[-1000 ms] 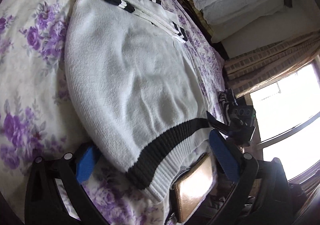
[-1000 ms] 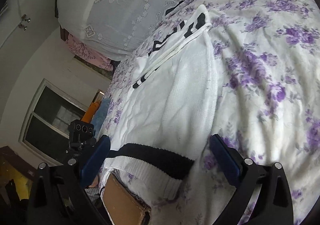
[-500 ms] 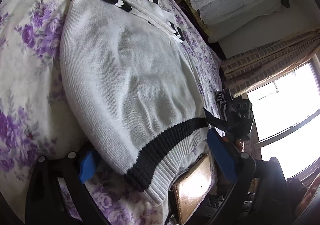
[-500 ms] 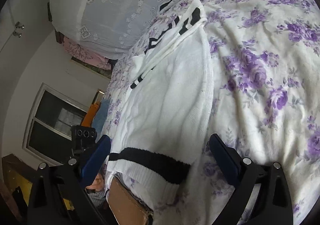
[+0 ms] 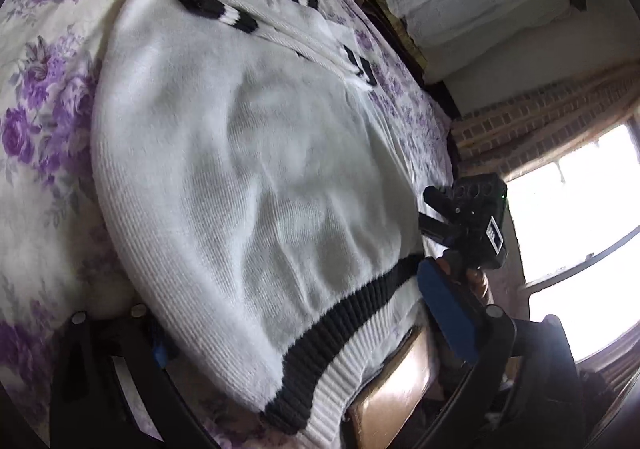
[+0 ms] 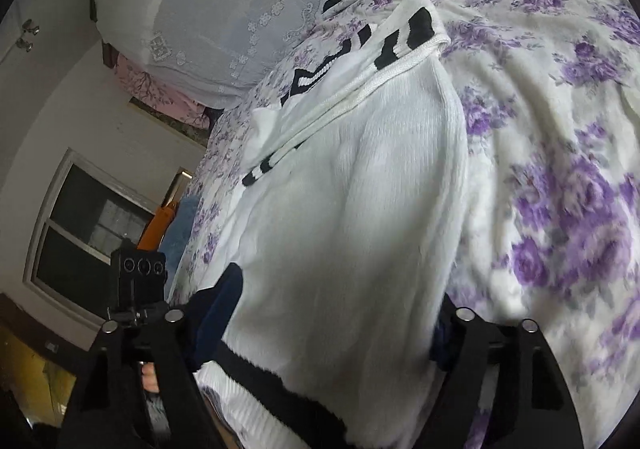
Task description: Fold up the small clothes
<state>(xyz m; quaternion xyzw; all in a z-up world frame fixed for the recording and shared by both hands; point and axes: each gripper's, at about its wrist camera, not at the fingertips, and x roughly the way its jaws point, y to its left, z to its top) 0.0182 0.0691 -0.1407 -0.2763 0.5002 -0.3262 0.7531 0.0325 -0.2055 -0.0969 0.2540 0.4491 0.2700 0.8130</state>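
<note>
A white knitted sweater (image 5: 248,177) (image 6: 352,209) lies flat on the floral bed sheet (image 5: 40,129), its sleeves with black bars folded in at the far end (image 6: 400,37). The black hem stripe (image 5: 340,321) faces me. My left gripper (image 5: 292,301) straddles the hem's left corner with wide jaws, one blue pad tucked under the sweater's edge. My right gripper (image 6: 338,291) straddles the other corner. Its jaws are closing, with the sweater's body filling the gap between them. Both of its pads are partly hidden by the knit.
A brown wooden bed edge (image 5: 392,401) sits just below the hem. A lace-covered pillow pile (image 6: 200,9) stands at the bed's far end. A bright window (image 5: 580,229) and brick wall are to the right; a dark window (image 6: 80,233) is to the left.
My right gripper has pushed forward over the hem and its jaws have narrowed around the sweater. My left gripper barely shifted; its left pad now sits under the knit's edge.
</note>
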